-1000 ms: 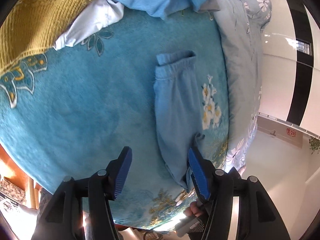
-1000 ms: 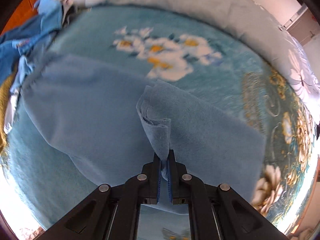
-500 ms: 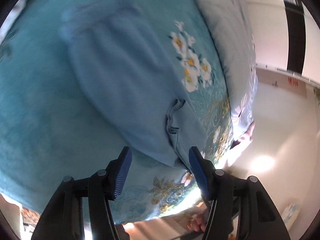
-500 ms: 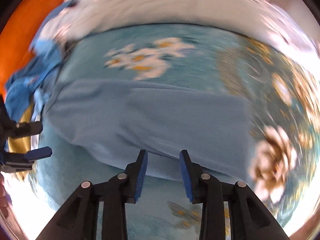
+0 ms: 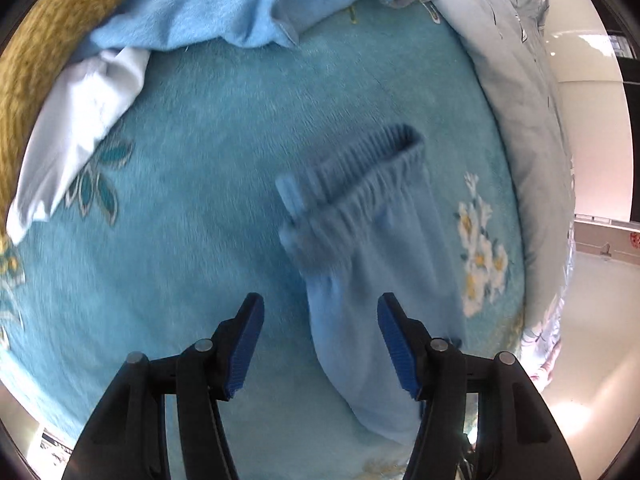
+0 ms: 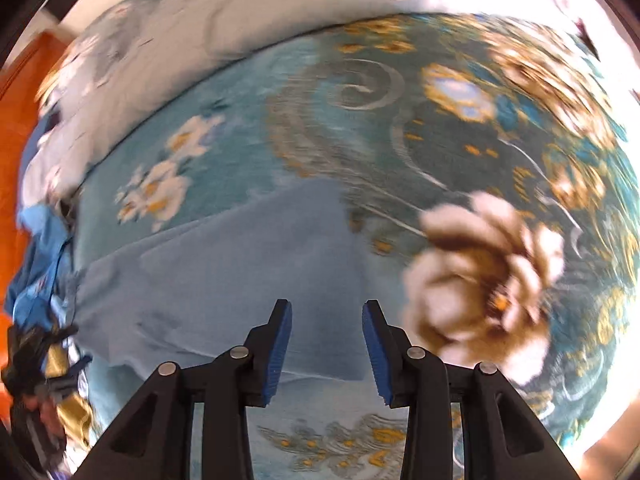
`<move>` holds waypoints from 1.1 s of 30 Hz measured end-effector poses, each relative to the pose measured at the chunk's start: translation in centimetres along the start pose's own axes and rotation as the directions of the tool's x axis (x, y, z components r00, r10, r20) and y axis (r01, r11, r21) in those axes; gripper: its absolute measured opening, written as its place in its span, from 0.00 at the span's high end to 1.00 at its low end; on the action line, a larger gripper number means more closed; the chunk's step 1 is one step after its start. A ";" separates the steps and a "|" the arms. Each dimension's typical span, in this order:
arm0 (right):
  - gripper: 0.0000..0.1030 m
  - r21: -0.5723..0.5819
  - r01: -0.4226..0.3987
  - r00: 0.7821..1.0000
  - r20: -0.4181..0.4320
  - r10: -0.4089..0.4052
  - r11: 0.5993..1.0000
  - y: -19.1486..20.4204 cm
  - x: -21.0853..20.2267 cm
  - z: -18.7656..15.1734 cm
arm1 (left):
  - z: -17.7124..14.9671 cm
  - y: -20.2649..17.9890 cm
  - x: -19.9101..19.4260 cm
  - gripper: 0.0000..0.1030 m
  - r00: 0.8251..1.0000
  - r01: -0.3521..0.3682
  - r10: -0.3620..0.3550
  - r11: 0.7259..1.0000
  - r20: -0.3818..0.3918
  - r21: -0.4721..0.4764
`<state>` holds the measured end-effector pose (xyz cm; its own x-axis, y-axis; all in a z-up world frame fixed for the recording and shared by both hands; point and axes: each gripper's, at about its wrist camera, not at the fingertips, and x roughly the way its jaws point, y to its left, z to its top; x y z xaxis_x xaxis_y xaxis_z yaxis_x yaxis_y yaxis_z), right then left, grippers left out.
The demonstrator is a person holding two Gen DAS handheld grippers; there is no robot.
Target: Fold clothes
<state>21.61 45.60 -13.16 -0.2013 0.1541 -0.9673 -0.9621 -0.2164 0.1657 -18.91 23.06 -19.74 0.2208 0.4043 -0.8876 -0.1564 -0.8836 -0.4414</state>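
Observation:
Light blue pants (image 5: pixel 372 264) lie folded lengthwise on a teal floral blanket (image 5: pixel 192 216), with the elastic waistband (image 5: pixel 352 172) at the far end. My left gripper (image 5: pixel 320 344) is open and empty, hovering just above the lower part of the pants. In the right wrist view the same pants (image 6: pixel 240 276) lie flat across the blanket (image 6: pixel 400 120). My right gripper (image 6: pixel 326 344) is open and empty above the hem end of the pants.
A pile of clothes lies at the far side: a mustard knit (image 5: pixel 36 48), a white garment (image 5: pixel 76 128) and bright blue garments (image 5: pixel 224 4). A pale floral duvet (image 5: pixel 516 92) lies along the right. The bed edge and floor (image 5: pixel 592 320) are at the right.
My right gripper let go of the pant hem, opened and pulled back. My left gripper swung toward the waistband end. The pants now lie flat.

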 end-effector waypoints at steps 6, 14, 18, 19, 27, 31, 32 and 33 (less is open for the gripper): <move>0.90 -0.004 -0.050 0.998 -0.032 0.050 0.999 1.6 1.0 -0.2 | 1.3 -0.2 1.1 0.41 0.999 -0.024 0.023 0.999 0.024 0.043; 0.97 -0.038 -0.030 0.993 -0.119 0.025 0.999 2.0 3.1 -1.1 | 2.5 1.3 1.7 0.41 0.999 0.049 -0.048 0.999 0.023 -0.011; 0.97 -0.073 -0.012 0.996 -0.093 0.005 0.997 2.5 1.7 -1.5 | 2.4 1.3 0.6 0.55 0.990 0.125 -0.123 0.992 0.072 -0.023; 0.96 -0.076 -0.008 0.996 -0.094 0.000 0.997 2.5 1.5 -1.6 | 2.4 1.2 0.3 0.71 0.987 0.137 -0.135 0.990 0.083 -0.020; 0.95 -0.001 0.007 0.995 -0.103 -0.007 1.000 0.9 -0.4 -2.1 | -0.3 -4.5 -3.3 0.82 0.983 0.054 -0.091 0.973 0.161 0.224; 0.95 -0.017 0.010 0.996 -0.093 -0.012 1.000 0.3 -1.5 -1.5 | -3.7 -9.3 -5.7 0.82 0.976 -0.013 -0.081 0.906 0.204 0.423; 0.95 -0.029 0.010 0.996 -0.092 -0.013 1.000 0.1 -1.9 -1.3 | -4.1 -10.1 -6.2 0.82 0.976 -0.022 -0.084 0.880 0.203 0.474; 0.95 -0.038 0.011 0.996 -0.091 -0.015 0.999 -0.1 -2.1 -1.1 | -5.4 -11.3 -6.3 0.82 0.976 -0.033 -0.085 0.849 0.198 0.527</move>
<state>22.34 44.20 -11.37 -0.1695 0.0689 -0.9831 -0.9567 -0.2508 0.1474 -13.34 29.26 -8.45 0.0380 0.5169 -0.8552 -0.6474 -0.6391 -0.4151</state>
